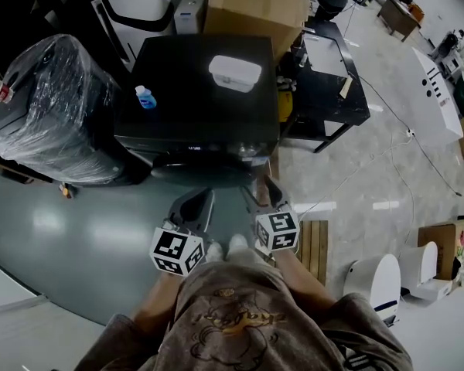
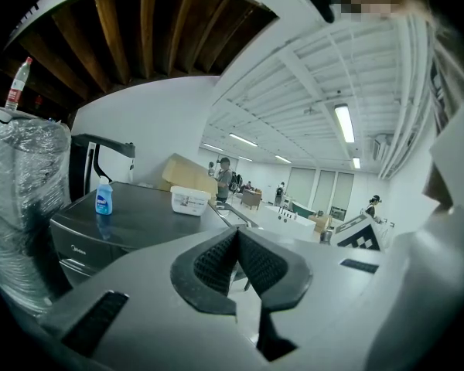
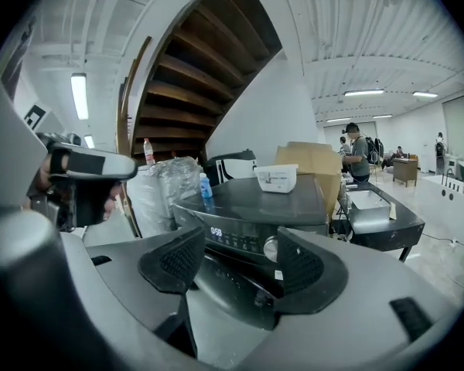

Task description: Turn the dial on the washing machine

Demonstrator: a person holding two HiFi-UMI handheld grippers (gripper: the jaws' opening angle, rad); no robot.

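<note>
Right gripper view: holds right gripper (image 3: 240,265) jaws wide apart and empty, framing the small round silver dial (image 3: 271,249), likely to fit round it. Stands short of the black front-loading washing machine (image 3: 255,198). Holds left gripper (image 2: 237,236) jaws pressed together on nothing, probably unneeded.

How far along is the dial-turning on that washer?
Done: nothing that shows. The washer has its display lit, but I can't tell whether the dial was turned. In hand: the right claw is open and aimed at the dial, not touching it. The left claw is shut and empty. To do: probably reach the dial, grip it and turn.
</note>
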